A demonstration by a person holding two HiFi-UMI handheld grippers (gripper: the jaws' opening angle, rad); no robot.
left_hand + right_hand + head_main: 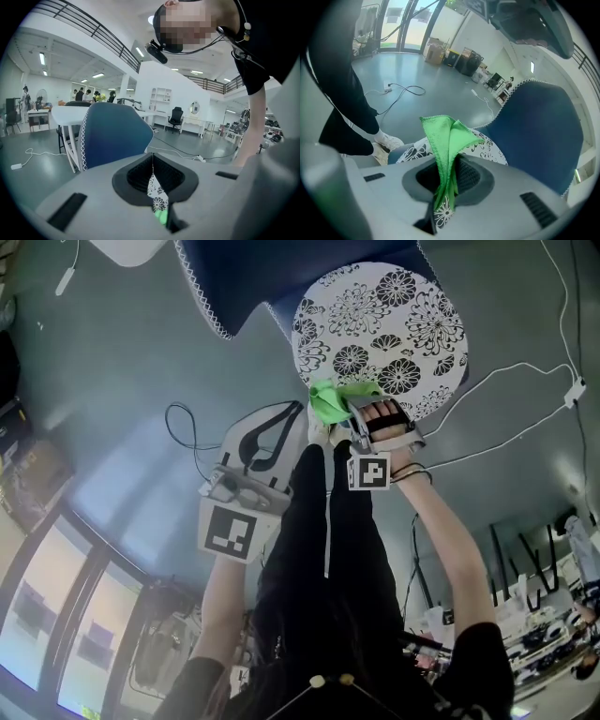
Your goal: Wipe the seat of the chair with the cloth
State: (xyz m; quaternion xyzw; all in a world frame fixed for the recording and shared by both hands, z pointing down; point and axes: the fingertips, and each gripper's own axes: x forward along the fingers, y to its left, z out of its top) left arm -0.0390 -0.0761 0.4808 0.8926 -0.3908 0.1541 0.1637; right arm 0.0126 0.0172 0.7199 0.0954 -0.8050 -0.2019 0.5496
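As its own view shows, the right gripper (pixel 447 185) has its two jaws pressed together on the green cloth (pixel 446 136), and the ribbed black pads (pixel 471 177) hold a narrow fold of it. The free part of the cloth stands up out of the jaws in two loose flaps. Behind the cloth lies the round seat (pixel 490 145) of the chair, white with black flowers. Behind the seat stands the blue backrest (pixel 539 131), which has a white stitched edge. I cannot tell if the cloth touches the seat.

From the head view, the cloth (pixel 330 399) is at the near edge of the seat (pixel 384 324), just in front of the right gripper (pixel 361 413). The person's hand (pixel 389 418) grips this tool from behind.

The left gripper (pixel 152 164) has its jaws closed on each other, with nothing between them. Through the thin slit only a strip of the flowered seat and a small bit of green can be seen. In the head view the left gripper (pixel 272 427) is to the left of the cloth, near it but apart, over the grey floor (pixel 112 381).

Between the two grippers are the person's legs in black trousers (pixel 328 549), and a white shoe (pixel 386 140) stands beside the chair. A black cable (pixel 183 427) lies on the floor left of the left gripper. A white cable (pixel 506 390) runs to the right of the seat.
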